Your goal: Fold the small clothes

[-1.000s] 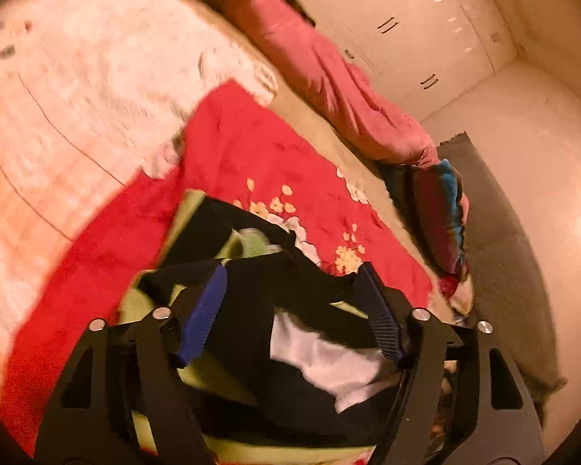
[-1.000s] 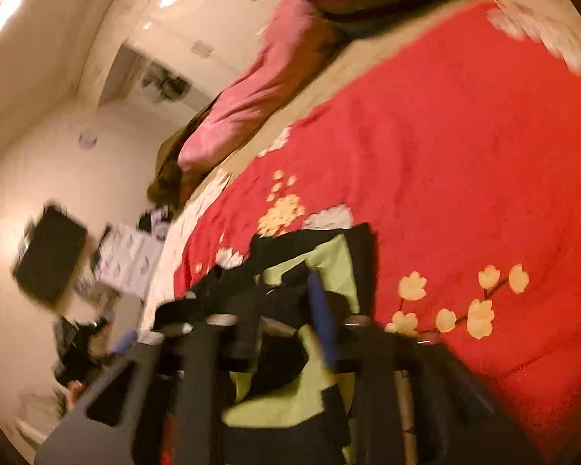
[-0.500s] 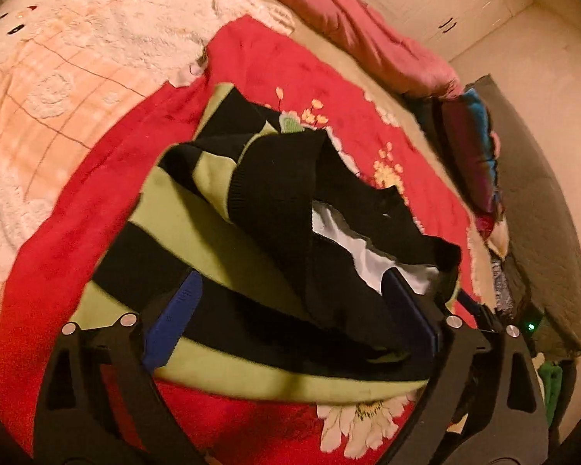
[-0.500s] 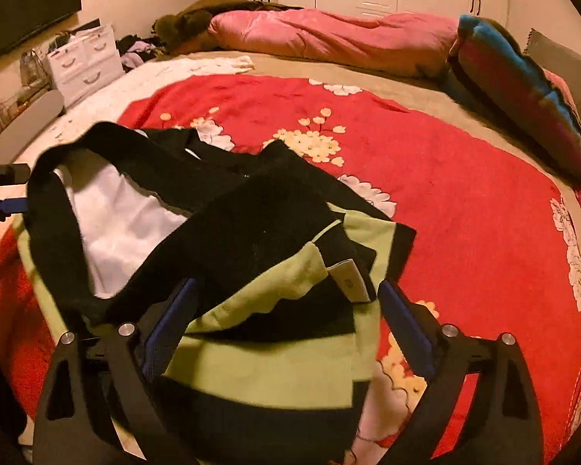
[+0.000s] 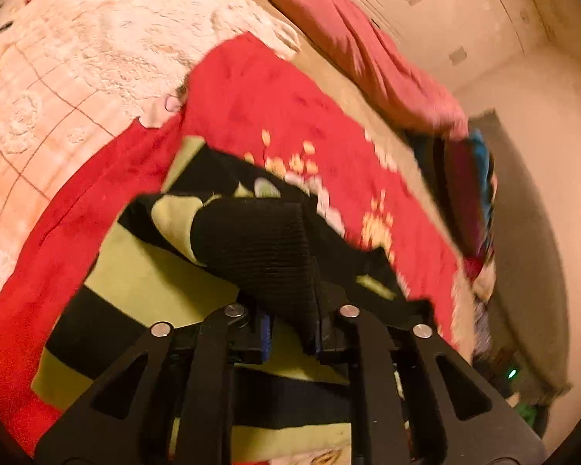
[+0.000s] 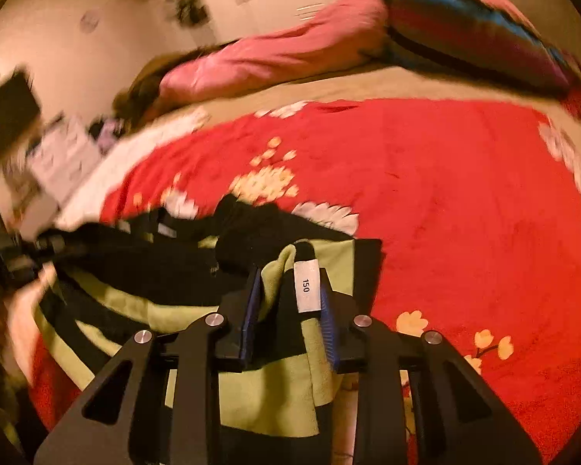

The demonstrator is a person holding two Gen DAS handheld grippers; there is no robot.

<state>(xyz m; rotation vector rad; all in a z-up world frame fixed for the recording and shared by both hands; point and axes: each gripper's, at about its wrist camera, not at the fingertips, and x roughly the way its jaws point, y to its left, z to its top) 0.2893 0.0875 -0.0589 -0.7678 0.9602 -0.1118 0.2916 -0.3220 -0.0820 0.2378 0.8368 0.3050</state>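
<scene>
- Open red blanket [image 6: 464, 201] fills the right of the right-wrist frame.
- Pink duvet [image 6: 275, 62] and striped pillow [image 6: 480, 35] block the top.
- Sweater [image 5: 147, 283] covers the left-wrist frame's lower centre.

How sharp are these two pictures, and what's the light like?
Left wrist view: warm orange light, fisheye bending at the edges, the pink duvet smeared, yet the black knit of the striped sweater stays crisp by the left gripper. Right wrist view: same cast, left side and striped pillow motion-blurred, while the size tag in the right gripper reads clearly.
</scene>
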